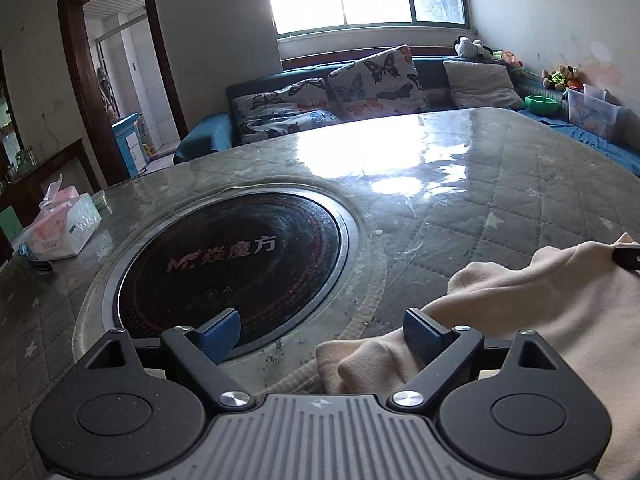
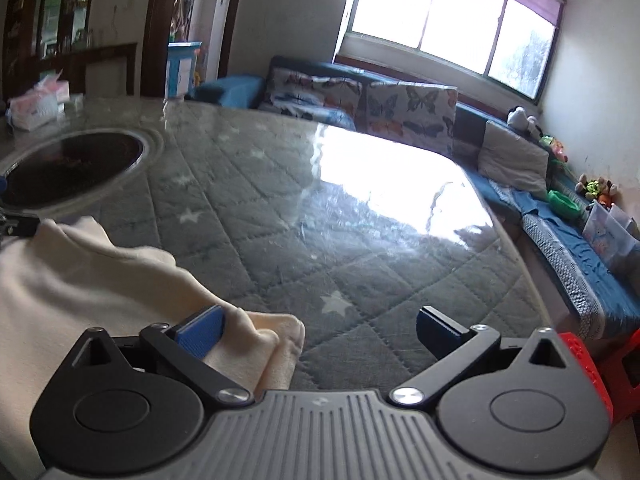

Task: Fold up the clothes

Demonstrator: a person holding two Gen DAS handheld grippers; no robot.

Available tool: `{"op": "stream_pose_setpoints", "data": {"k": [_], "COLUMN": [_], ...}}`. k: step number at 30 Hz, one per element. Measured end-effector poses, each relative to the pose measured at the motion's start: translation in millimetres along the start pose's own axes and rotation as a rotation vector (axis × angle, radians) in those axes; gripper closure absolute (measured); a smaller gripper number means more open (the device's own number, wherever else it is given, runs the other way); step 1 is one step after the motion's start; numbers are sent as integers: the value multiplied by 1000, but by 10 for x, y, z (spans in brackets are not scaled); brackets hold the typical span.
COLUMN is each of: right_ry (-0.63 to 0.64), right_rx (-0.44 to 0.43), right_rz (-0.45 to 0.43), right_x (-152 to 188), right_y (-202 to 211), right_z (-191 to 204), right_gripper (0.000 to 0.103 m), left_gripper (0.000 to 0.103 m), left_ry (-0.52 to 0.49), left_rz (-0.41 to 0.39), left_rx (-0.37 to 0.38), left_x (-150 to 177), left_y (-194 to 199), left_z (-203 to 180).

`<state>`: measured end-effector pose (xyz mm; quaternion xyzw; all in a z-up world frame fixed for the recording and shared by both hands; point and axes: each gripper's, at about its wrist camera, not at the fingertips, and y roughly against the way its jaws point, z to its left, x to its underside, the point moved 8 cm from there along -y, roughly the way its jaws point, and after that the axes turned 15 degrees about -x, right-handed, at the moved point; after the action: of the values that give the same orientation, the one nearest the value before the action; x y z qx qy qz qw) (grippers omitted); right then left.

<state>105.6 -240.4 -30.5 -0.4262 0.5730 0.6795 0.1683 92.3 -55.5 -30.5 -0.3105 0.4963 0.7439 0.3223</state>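
Observation:
A cream garment (image 1: 540, 320) lies bunched on the quilted table (image 1: 460, 184). In the left wrist view it fills the lower right. My left gripper (image 1: 322, 334) is open, with a fold of the garment lying between its blue pads (image 1: 424, 338) near the right one. In the right wrist view the garment (image 2: 80, 280) fills the lower left. My right gripper (image 2: 320, 332) is open, and a corner of the cloth lies against its left pad (image 2: 202, 330). Neither gripper pinches the cloth.
A round black cooktop (image 1: 228, 264) is set into the table at the left. A tissue pack (image 1: 60, 228) lies at the far left edge. A sofa with butterfly cushions (image 1: 372, 80) stands beyond the table. A red stool (image 2: 600, 364) stands at the right.

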Motion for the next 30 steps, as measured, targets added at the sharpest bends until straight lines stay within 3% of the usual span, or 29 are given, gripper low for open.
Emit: {"op": "stream_pose_setpoints", "data": {"k": [8, 17, 26, 30], "right_ry": [58, 104, 173, 235], "right_rx": [-36, -51, -99, -90], "right_rz": [-35, 23, -15, 17], "right_x": [-210, -216, -440, -449], "right_y": [25, -278, -152, -338], "right_z": [183, 296, 553, 702], "right_gripper": [0, 0, 0, 0], "left_gripper": [12, 12, 12, 12], "left_ry": [8, -66, -66, -98], "left_rz": [-30, -29, -38, -27], "left_rx": [41, 62, 99, 90], "left_x": [-99, -136, -226, -238], "left_y": [120, 64, 135, 104], "left_z": [-76, -284, -339, -437]}}
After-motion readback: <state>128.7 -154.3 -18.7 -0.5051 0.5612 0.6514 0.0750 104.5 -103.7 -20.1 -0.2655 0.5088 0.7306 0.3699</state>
